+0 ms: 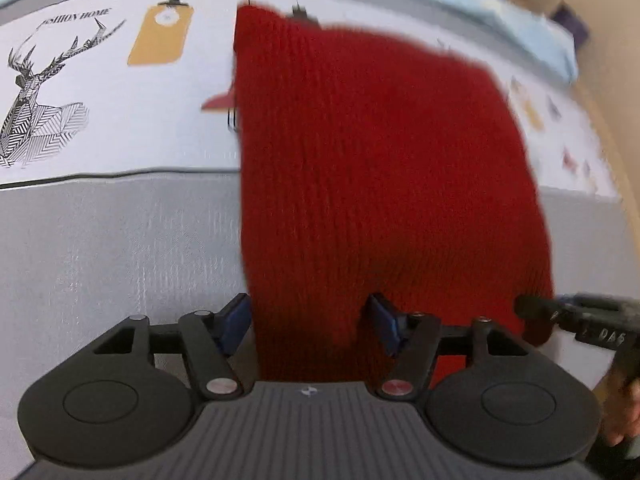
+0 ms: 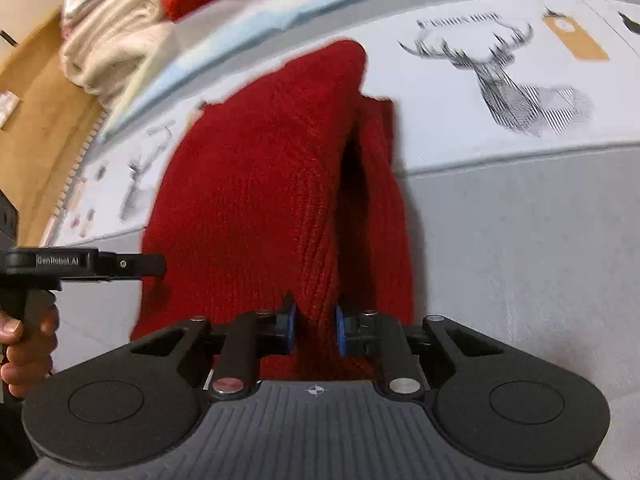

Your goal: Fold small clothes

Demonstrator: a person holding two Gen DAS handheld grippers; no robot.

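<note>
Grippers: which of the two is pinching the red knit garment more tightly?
The right gripper: its blue pads squeeze a bunched fold of the red knit garment. The left gripper gapes wider.

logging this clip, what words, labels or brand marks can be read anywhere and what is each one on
"SHION HOME" above the deer drawing on the white printed cloth; its first letters are cut off.
"GenRobot.AI" on the side of the left gripper, seen from the right wrist.
"DAS" on the right gripper, seen from the left wrist; the rest is blurred.
The same cloth line in the right wrist view is too blurred to read.
The orange tag print shows no readable text.
</note>
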